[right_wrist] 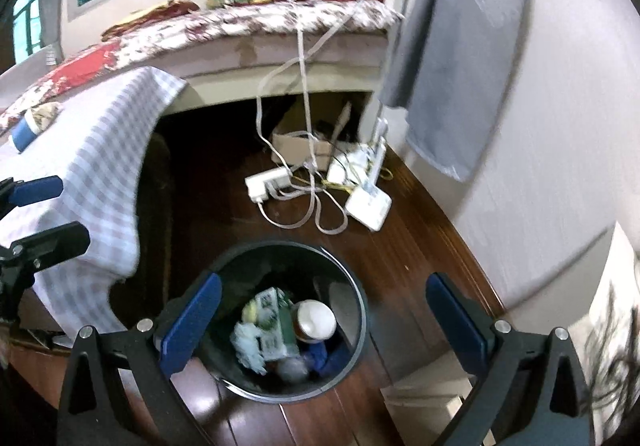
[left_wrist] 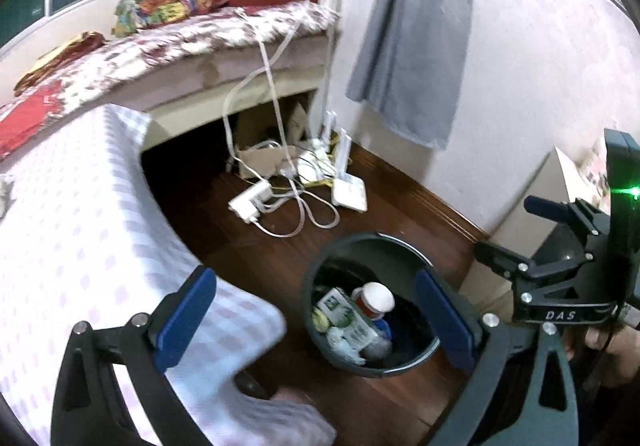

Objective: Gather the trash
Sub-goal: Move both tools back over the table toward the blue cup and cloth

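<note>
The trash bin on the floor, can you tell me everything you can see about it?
The trash bin is round and dark, probably plastic, and stands upright on the wooden floor beside the checkered cloth. It has no lid on, so you can look straight in. Inside lie a green-and-white carton, a jar with a white lid, crumpled white scraps and something blue. Both grippers hover open above it, and neither one touches it.

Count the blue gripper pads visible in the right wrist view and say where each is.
3. Two belong to the right gripper: one pad over the trash bin rim, one over the wooden floor. The third, at the left edge, is the left gripper's; its partner is hidden.
</note>
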Motion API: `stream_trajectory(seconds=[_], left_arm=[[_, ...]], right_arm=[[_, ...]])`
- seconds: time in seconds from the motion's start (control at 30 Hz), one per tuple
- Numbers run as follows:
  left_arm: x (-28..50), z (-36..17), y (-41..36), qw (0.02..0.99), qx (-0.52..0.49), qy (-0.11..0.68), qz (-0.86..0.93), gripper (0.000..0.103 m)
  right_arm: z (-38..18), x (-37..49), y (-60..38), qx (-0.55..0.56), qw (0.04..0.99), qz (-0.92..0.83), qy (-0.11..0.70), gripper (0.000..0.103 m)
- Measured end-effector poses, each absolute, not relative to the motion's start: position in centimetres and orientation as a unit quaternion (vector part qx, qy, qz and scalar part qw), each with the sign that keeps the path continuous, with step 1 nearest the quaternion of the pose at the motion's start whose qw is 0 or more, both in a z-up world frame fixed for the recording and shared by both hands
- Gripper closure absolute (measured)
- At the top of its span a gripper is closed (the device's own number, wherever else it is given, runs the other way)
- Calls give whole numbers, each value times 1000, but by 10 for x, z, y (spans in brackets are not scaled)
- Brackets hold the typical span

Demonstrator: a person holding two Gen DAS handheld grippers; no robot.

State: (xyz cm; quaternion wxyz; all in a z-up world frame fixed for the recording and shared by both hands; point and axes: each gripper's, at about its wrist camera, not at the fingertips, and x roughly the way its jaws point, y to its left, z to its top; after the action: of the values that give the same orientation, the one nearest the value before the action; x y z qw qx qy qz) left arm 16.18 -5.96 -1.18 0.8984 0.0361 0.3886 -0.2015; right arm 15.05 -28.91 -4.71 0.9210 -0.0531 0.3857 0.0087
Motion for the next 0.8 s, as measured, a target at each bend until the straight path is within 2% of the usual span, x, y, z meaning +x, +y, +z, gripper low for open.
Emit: stream_trajectory(seconds=[0.47,0.8], left_arm=[[162,7,29,928,-4,353,-117,3],[166,24,171,945,-26,326,17,3]], right_arm=[[-10,176,-201,-59,931,83,351,0],[6,221,-76,-86,921,178,337,0]])
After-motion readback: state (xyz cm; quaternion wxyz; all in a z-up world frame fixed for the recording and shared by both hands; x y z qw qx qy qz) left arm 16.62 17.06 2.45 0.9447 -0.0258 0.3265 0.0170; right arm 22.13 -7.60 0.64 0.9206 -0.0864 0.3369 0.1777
